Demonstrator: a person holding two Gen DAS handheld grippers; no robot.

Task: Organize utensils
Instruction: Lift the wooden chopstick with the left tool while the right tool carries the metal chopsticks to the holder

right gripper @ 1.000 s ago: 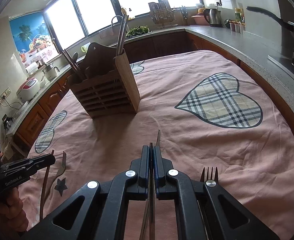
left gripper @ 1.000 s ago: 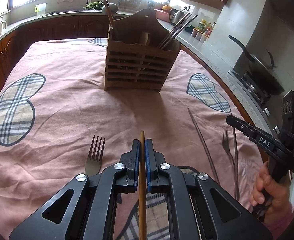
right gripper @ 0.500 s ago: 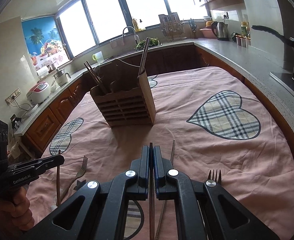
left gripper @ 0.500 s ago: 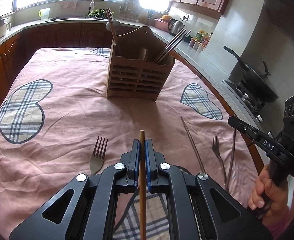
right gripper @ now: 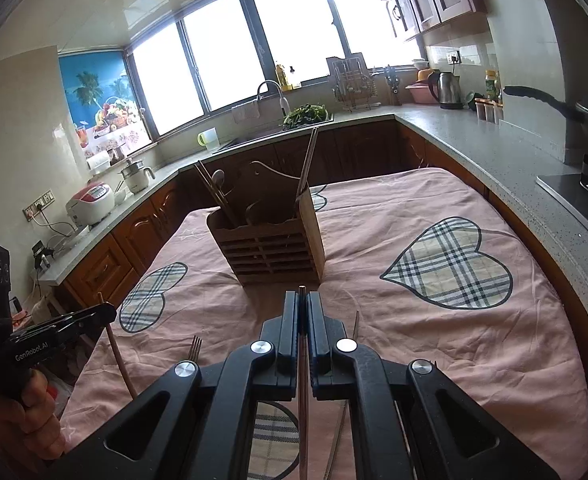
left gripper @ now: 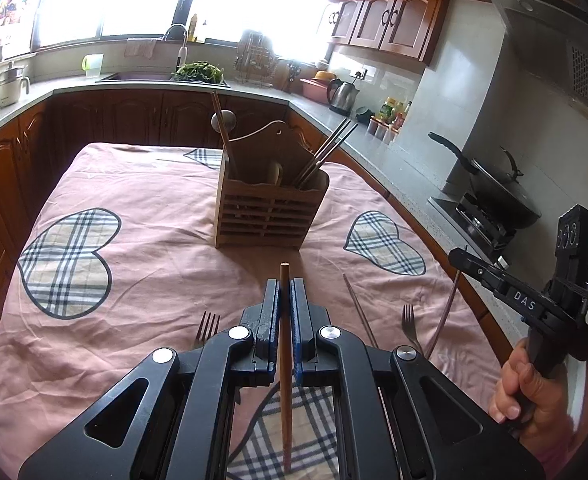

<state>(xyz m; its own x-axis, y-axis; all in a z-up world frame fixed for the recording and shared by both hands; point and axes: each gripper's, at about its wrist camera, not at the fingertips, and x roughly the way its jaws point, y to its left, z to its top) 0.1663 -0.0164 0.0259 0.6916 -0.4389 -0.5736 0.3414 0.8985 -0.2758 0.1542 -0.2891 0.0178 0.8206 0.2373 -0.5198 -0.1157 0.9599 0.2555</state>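
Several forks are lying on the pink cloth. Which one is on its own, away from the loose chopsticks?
The fork left of the left gripper lies alone. The other fork, on the right, lies by a metal chopstick.

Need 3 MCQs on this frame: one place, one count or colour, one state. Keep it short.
1. Where does the wooden utensil holder stand?
A. on the pink tablecloth, ahead of both grippers
B. on the kitchen counter
C. in the sink

2. How many forks lie on the cloth in the left wrist view?
A. none
B. two
C. five

3. What is the left gripper doing?
A. open and empty
B. shut on a fork
C. shut on a wooden chopstick

Answers:
1 A: the holder's base sits on the cloth between the plaid hearts.
2 B: one fork left of the fingers, another fork to the right.
3 C: the stick runs between the closed blue pads.
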